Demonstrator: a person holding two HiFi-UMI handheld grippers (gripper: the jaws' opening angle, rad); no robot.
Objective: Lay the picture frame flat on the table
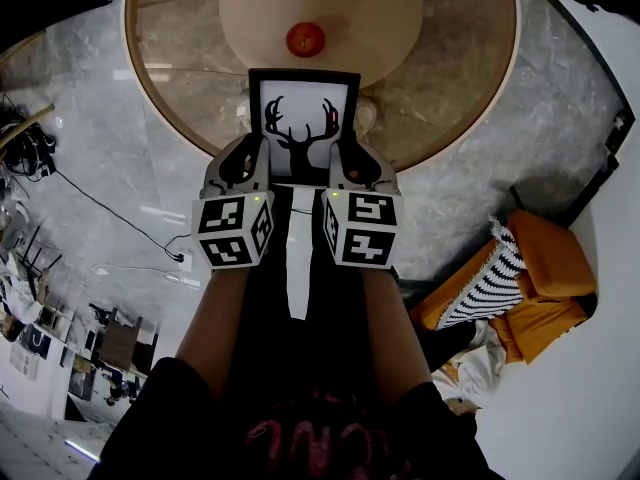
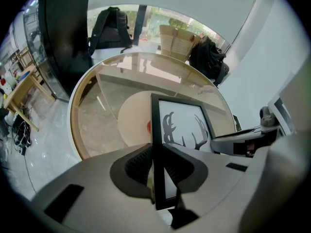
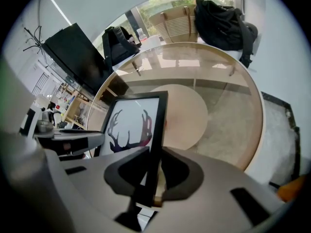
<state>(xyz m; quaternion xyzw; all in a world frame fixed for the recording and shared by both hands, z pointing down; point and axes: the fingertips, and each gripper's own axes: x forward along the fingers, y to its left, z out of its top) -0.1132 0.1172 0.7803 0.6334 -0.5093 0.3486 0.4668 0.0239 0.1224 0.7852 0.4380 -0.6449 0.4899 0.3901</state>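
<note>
A black picture frame (image 1: 303,118) with a deer-antler silhouette on white is held up in the air over the near edge of the round table (image 1: 450,78). My left gripper (image 1: 255,158) is shut on its left edge and my right gripper (image 1: 345,163) is shut on its right edge. In the left gripper view the frame (image 2: 182,125) runs edge-on between the jaws of the left gripper (image 2: 156,171). The right gripper view shows the same frame (image 3: 131,125) pinched by the right gripper (image 3: 153,171). The frame's lower part is hidden behind the grippers.
A red round fruit (image 1: 306,39) lies on the table's pale centre disc (image 1: 380,18), beyond the frame. An orange seat (image 1: 545,278) with a striped cushion (image 1: 490,278) stands at the right. Cables (image 1: 110,213) trail on the floor at the left. Dark backpacks (image 2: 109,28) rest on chairs behind the table.
</note>
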